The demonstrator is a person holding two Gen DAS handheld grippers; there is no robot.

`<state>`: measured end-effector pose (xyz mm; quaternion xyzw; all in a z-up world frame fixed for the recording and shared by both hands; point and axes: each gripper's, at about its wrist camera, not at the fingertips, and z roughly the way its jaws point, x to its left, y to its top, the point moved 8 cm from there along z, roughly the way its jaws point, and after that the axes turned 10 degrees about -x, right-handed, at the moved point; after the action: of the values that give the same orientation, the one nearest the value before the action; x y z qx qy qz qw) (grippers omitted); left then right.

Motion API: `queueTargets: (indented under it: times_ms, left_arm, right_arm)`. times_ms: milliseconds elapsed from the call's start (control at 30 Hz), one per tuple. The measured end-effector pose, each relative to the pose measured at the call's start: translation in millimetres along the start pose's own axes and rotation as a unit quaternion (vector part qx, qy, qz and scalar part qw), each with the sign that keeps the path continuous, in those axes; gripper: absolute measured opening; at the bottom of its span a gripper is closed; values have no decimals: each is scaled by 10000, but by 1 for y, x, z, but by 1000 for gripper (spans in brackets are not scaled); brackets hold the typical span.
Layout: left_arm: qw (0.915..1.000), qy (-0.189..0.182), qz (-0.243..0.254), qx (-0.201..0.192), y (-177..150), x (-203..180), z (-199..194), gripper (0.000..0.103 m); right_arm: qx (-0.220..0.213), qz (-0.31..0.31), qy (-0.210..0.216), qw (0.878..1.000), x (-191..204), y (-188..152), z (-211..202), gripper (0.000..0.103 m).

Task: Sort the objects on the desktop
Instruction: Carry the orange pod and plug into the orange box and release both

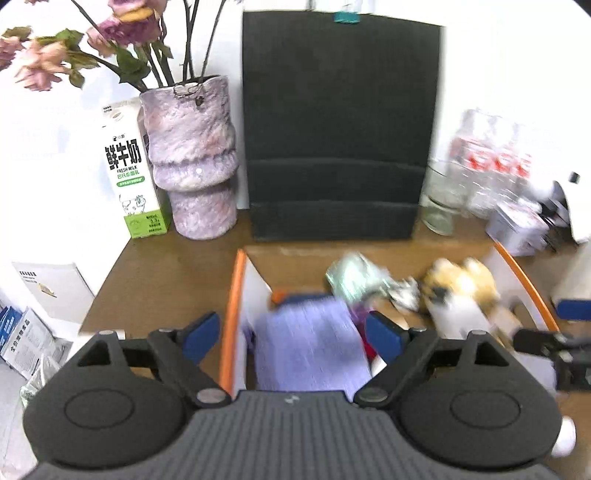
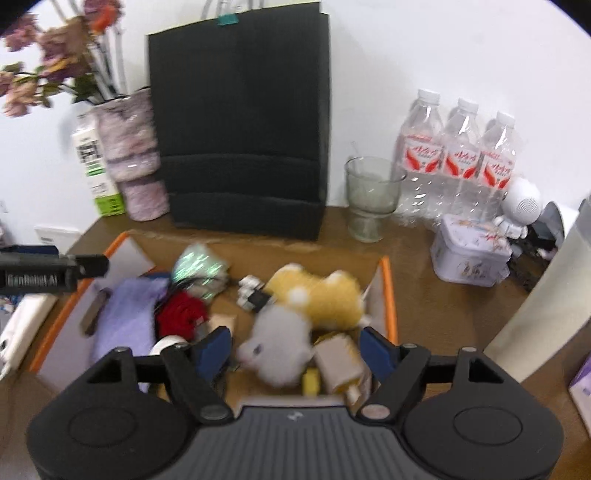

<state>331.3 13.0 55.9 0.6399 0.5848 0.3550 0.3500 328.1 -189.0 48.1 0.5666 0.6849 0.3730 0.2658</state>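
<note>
**A:** Orange-rimmed box (image 2: 388, 291) sits on the brown desk (image 2: 424, 295), front and centre, and holds the lot: a lilac cloth (image 1: 310, 350) on its nine o'clock side, a red bundle (image 2: 181, 310) beside that, a crinkly green packet (image 2: 199, 271) toward twelve, a yellow plush (image 2: 325, 299) and a white plush (image 2: 280, 347) at the three o'clock side.

**B:** And the grippers?

**A:** The left gripper (image 1: 291, 334) hangs over the lilac cloth, jaws wide, blue pads apart and pressing on nothing. The right gripper (image 2: 295, 349) is above the white plush, jaws also spread; the plush shows between the pads, but I cannot tell whether they touch it, for the blur.

**B:** What crowds the box?

**A:** At twelve o'clock a tall black paper bag (image 2: 240, 122) stands just behind it. At ten o'clock, a mottled purple vase (image 1: 192, 162) with dried flowers (image 1: 122, 26), and a milk carton (image 1: 131, 173) touching its side. At two o'clock, a glass cup (image 2: 371, 195), three water bottles (image 2: 460, 155) in a row, a printed tin (image 2: 469, 254) and a small white robot figure (image 2: 521, 206).

**B:** Anything between the hands?

**A:** In the right wrist view the other tool's black body pokes in at nine o'clock, over the box's edge.
</note>
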Motion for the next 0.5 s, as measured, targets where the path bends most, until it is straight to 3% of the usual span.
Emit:
queueTargets:
  times_ms: [167, 233, 300, 500]
  left_arm:
    - [9984, -121, -63, -540, -54, -21, -68, 96]
    - [9970, -154, -163, -736, -79, -24, -95, 99]
    - [9963, -182, -110, -835, -105, -31, -115, 100]
    - [9981, -286, -44, -540, -180, -45, -151, 100]
  right_arm:
    - [-162, 489, 246, 9984, 4, -57, -38, 76]
    - [-673, 377, 99, 9970, 7, -79, -65, 80]
    - [-841, 286, -61, 9960, 13, -103, -90, 82]
    - [-995, 218, 169, 9947, 24, -170, -137, 82]
